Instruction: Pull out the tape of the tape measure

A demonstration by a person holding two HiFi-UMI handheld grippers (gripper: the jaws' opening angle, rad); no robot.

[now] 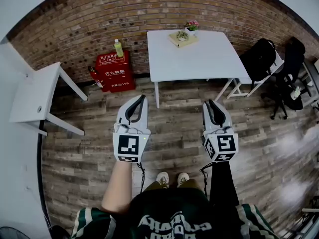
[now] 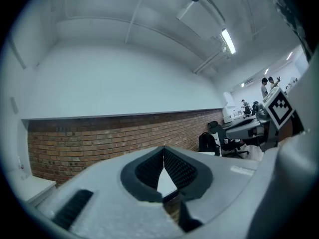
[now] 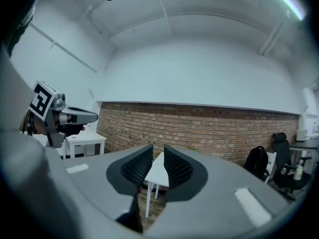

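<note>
Your left hand-held gripper (image 1: 141, 99) is closed tip to tip on nothing. Your right hand-held gripper (image 1: 210, 103) stands slightly parted, also empty. Both hang over the wooden plank floor (image 1: 174, 133), well short of the square white worktop (image 1: 199, 59). No tape measure shows in any view; only a small pink flower pot (image 1: 192, 26) beside a tan tray (image 1: 180, 40) sits there. Expect a hard, smooth case: clamp its flat sides, then pinch the thin springy blade's end hook.
</note>
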